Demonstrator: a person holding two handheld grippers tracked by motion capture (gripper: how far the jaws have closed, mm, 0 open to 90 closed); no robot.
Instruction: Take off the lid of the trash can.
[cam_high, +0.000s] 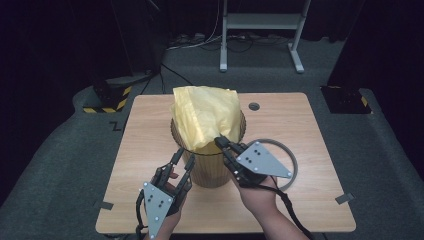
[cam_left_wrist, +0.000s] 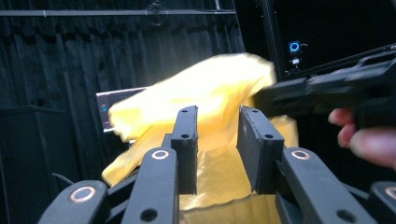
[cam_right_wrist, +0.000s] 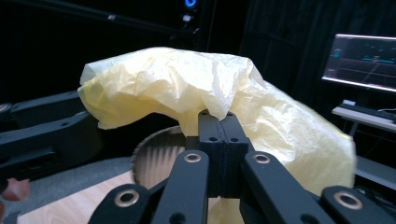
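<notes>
A yellow plastic bag (cam_high: 207, 117) bulges out of a ribbed, brownish see-through bin (cam_high: 210, 172) that stands in the middle of the wooden table (cam_high: 310, 130). My right gripper (cam_high: 220, 141) reaches the bin's near rim from the right and is shut on the edge of the bag (cam_right_wrist: 187, 88); in the right gripper view its jaws (cam_right_wrist: 218, 116) meet with the film pinched between them. My left gripper (cam_high: 184, 159) is at the bin's near left side and open. In its own view the jaws (cam_left_wrist: 218, 120) stand apart, and the bag (cam_left_wrist: 205, 93) lies beyond them.
A grey ring (cam_high: 291, 156) lies on the table to the right of the bin, partly behind my right hand. A round hole (cam_high: 254, 106) is in the tabletop at the back. A white stand (cam_high: 260, 30) is on the floor beyond the table. Tape marks (cam_high: 345, 198) sit near the front corners.
</notes>
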